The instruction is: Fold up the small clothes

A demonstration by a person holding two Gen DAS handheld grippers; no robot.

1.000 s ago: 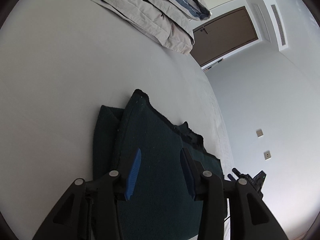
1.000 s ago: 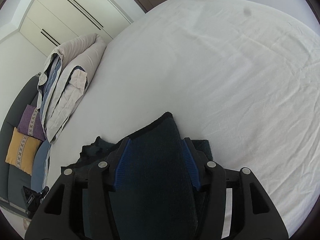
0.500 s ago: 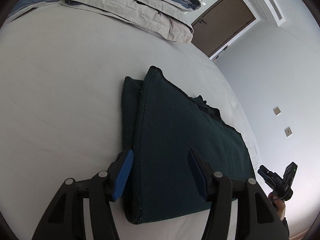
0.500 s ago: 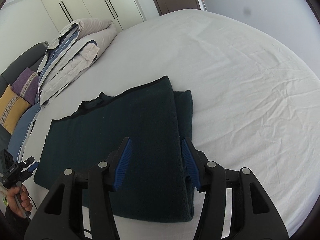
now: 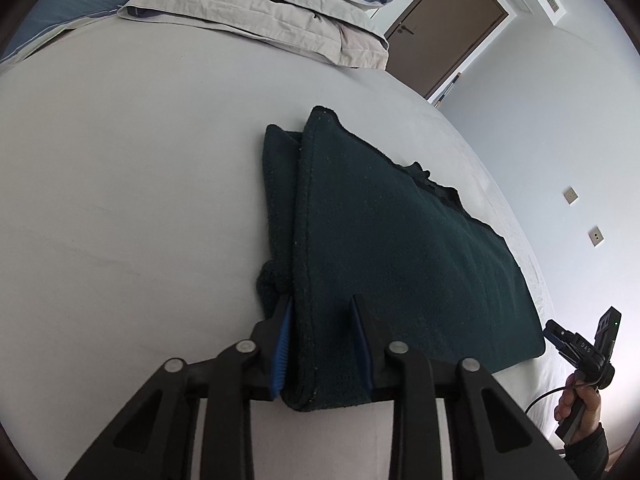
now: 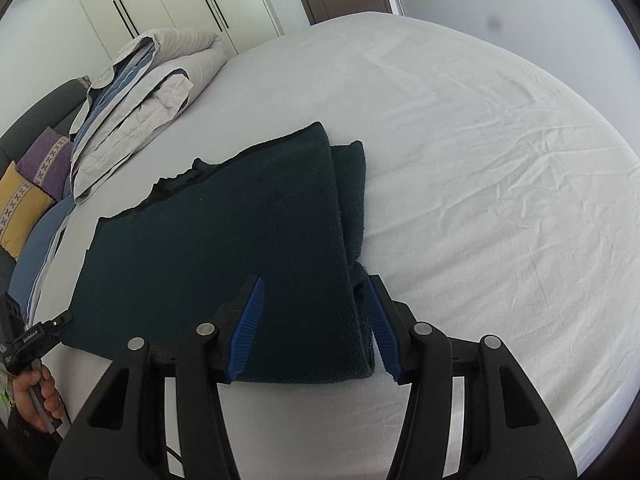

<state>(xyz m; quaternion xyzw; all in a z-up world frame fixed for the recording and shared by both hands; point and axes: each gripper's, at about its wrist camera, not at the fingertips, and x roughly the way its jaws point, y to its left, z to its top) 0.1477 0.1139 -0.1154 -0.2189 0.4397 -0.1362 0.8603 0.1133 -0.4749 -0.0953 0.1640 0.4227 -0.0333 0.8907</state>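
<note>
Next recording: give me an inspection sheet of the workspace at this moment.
Surface: white bed sheet, lightly wrinkled.
Job's things: dark green garment, folded, flat on the sheet.
Clutter: folded duvet at the head end; purple and yellow cushions.
Grippers: left gripper closing, garment's near corner between its jaws; right gripper astride the other near corner, pads apart from the cloth.
Cables: black cable below the right hand.
Surroundings: wardrobe, brown door, wall sockets.
</note>
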